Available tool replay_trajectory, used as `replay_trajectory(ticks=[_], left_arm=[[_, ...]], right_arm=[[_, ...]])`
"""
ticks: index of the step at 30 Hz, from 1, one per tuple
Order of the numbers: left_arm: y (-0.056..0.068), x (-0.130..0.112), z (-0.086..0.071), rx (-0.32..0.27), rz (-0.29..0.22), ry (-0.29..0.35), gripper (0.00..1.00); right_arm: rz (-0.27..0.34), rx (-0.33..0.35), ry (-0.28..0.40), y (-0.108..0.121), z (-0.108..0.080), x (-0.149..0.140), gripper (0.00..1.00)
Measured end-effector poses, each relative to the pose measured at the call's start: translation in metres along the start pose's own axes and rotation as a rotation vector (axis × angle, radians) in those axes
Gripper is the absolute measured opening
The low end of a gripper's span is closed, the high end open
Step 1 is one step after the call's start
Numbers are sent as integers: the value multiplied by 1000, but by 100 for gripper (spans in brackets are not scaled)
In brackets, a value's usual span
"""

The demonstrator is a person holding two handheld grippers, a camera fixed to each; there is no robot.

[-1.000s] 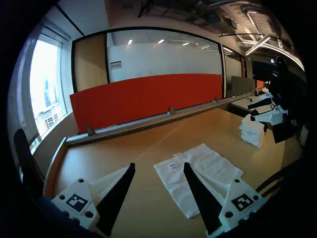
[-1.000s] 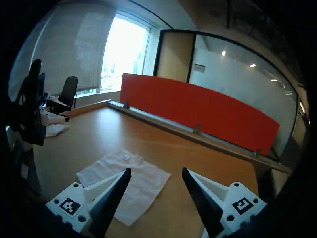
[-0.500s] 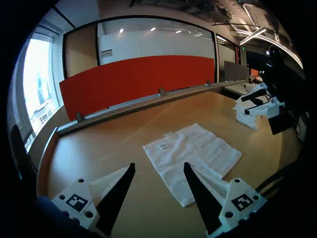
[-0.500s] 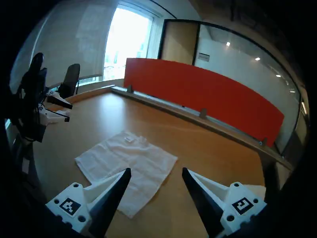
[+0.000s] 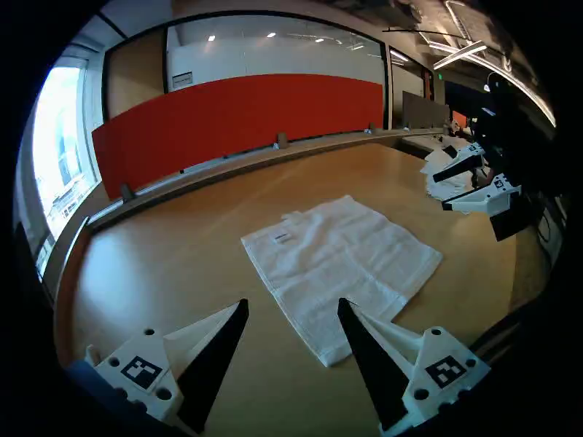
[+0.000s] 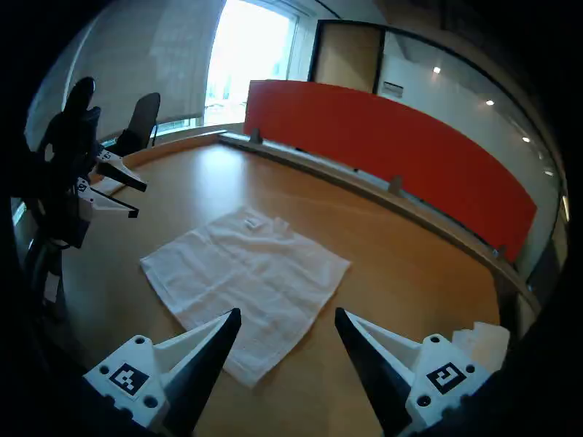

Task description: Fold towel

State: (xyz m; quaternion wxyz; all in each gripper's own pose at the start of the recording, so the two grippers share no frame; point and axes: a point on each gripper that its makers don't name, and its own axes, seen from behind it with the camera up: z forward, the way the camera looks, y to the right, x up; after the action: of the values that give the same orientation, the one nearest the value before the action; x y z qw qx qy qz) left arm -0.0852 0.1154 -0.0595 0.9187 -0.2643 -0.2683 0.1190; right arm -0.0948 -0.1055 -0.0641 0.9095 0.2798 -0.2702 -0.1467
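We see the white towel [image 5: 339, 258] lying flat, unfolded, mid wooden table [image 5: 160, 255]. Left gripper [image 5: 292, 301] and right gripper [image 6: 287, 311] both hover at its near edges, fingers spread wide, gripping nothing. Possibly stacked cloths [image 5: 437, 164] further off.

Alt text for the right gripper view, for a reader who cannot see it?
A white rectangular cloth towel lies spread out on a tan wooden table, ahead of the open right tool. The left tool hovers at left; a red divider panel backs the table.
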Motion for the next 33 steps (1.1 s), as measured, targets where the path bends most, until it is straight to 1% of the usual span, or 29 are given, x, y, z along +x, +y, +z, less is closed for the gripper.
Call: replay_trajectory(ticks=[6, 14, 21, 33], left_arm=[[8, -21, 12, -23, 14, -44, 91], [18, -41, 22, -49, 11, -89, 91], [24, -55, 30, -68, 12, -125, 91], [35, -80, 37, -114, 20, -210, 90]], right_arm=[[-2, 21, -38, -9, 10, -22, 100], [-4, 43, -91, -18, 17, -51, 100], [-4, 63, -127, -24, 23, -68, 100], [-15, 124, -198, -38, 28, -94, 93]])
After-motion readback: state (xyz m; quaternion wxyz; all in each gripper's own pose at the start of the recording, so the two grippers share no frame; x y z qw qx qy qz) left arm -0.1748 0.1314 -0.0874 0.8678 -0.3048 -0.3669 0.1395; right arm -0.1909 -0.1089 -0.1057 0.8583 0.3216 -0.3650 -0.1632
